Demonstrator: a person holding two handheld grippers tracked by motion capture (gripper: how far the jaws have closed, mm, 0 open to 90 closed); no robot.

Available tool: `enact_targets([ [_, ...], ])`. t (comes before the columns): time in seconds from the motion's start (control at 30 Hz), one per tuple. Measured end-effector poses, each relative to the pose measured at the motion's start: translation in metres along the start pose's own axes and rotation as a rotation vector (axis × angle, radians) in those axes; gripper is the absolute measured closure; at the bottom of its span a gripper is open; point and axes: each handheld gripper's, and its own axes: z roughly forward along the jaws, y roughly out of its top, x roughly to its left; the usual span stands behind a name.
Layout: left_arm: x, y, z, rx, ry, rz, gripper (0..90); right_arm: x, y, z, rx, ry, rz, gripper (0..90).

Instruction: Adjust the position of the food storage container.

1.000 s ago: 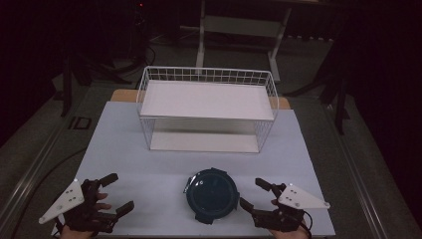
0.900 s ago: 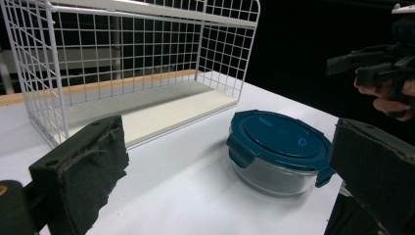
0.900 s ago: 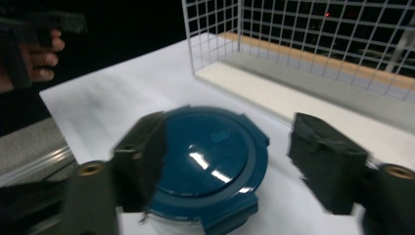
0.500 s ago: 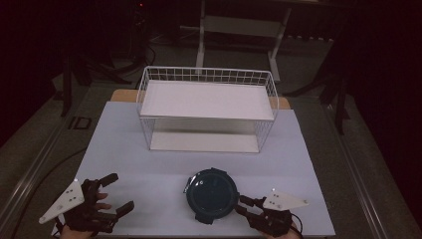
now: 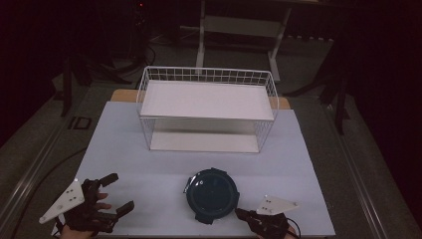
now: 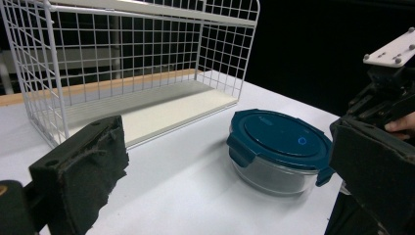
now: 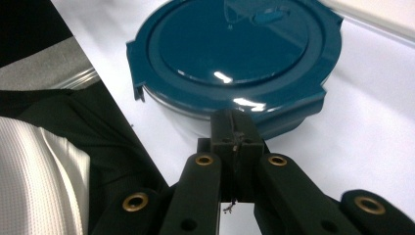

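A round glass container with a dark teal clip-on lid [image 5: 213,194] sits near the table's front edge, right of centre. My right gripper [image 5: 242,214] is just to its front right, jaws shut with nothing between them. In the right gripper view the joined tips [image 7: 237,131] lie against the container's [image 7: 235,54] near rim; I cannot tell if they touch it. My left gripper [image 5: 120,191] rests at the front left, open wide and empty, well apart from the container. In the left gripper view its pads [image 6: 85,169] frame the container [image 6: 279,149] ahead.
A white wire rack [image 5: 206,108] with a flat top shelf and a lower board stands at the back middle of the pale table [image 5: 124,144]. Beyond the table lie the dark floor and the legs of other furniture. The person's dark sleeve [image 7: 73,137] shows beside the right gripper.
My right gripper has gone from open to shut and shifted left and down, with its tips now at the container's front right edge. The left gripper and the container have stayed put.
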Motion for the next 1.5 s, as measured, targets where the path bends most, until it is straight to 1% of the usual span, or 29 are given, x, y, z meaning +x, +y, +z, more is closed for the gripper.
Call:
enact_targets([
  [0.03,0.000,0.000,0.000,0.000,-0.001,0.000,1.1,-0.001,-0.001,0.002,0.007,0.007,0.001,90.0],
  [0.17,0.000,0.000,0.000,0.000,-0.003,-0.001,1.1,-0.002,-0.002,0.006,0.028,0.001,0.008,90.0],
  [0.23,0.000,0.000,0.000,0.000,-0.001,-0.001,1.1,-0.003,-0.002,0.007,0.029,-0.002,0.008,90.0],
  [0.3,0.000,0.000,0.000,0.000,-0.002,0.000,1.1,-0.003,-0.002,0.009,0.028,0.002,0.018,90.0],
  [0.47,0.000,0.000,0.000,0.002,-0.002,0.002,1.1,-0.004,-0.001,0.009,0.028,0.002,0.019,90.0],
  [0.53,0.000,0.000,0.000,0.001,-0.002,0.003,1.0,-0.005,-0.001,0.010,0.027,-0.007,0.021,90.0],
  [0.57,0.000,0.000,0.000,0.001,-0.002,0.003,1.1,-0.007,0.000,0.010,0.026,-0.017,0.023,90.0],
  [0.67,0.000,0.000,0.000,0.001,-0.002,0.001,1.0,-0.011,0.000,0.010,0.025,-0.026,0.026,90.0],
  [0.7,0.000,0.000,0.000,0.001,-0.003,0.000,1.1,-0.013,0.001,0.011,0.026,-0.026,0.034,90.0],
  [0.83,0.000,0.000,0.001,0.002,-0.004,0.002,1.1,-0.018,0.002,0.012,0.022,-0.033,0.039,90.0],
  [0.93,0.000,0.000,0.001,0.002,-0.003,0.002,1.0,-0.020,0.003,0.014,0.029,-0.037,0.040,90.0],
  [0.97,0.000,0.000,0.001,0.004,-0.004,0.003,1.1,-0.024,0.003,0.016,0.035,-0.030,0.049,90.0],
  [1.0,0.000,0.000,0.001,0.004,-0.004,0.003,1.1,-0.024,0.003,0.016,0.035,-0.030,0.049,90.0],
  [1.03,0.000,0.000,0.000,0.003,-0.003,0.004,1.1,-0.027,0.003,0.017,0.028,-0.027,0.065,90.0],
  [1.13,0.000,0.000,0.001,0.001,-0.003,0.002,1.1,-0.028,0.004,0.018,0.022,-0.040,0.068,90.0],
  [1.17,0.001,0.000,0.001,0.004,-0.004,0.002,1.1,-0.029,0.005,0.019,0.026,-0.053,0.060,90.0],
  [1.27,0.001,0.000,0.001,0.007,-0.006,0.004,1.0,-0.030,0.006,0.019,0.031,-0.048,0.061,90.0],
  [1.3,0.000,0.000,0.000,0.006,-0.004,0.007,1.1,-0.031,0.005,0.016,0.017,-0.043,0.067,90.0],
  [1.33,0.000,0.000,0.000,0.006,-0.004,0.007,1.0,-0.031,0.005,0.016,0.017,-0.043,0.067,90.0],
  [1.37,0.000,0.000,0.000,0.006,-0.005,0.007,1.1,-0.033,0.005,0.012,0.010,-0.061,0.058,90.0],
  [1.4,0.000,0.000,0.000,0.006,-0.005,0.007,1.0,-0.033,0.005,0.012,0.010,-0.061,0.058,90.0],
  [1.47,0.001,0.000,0.000,0.009,-0.007,0.005,1.1,-0.037,0.005,0.010,0.002,-0.090,0.075,90.0],
  [1.5,0.000,0.000,0.001,0.008,-0.008,0.007,1.0,-0.042,0.005,0.010,-0.007,-0.098,0.095,90.0],
])
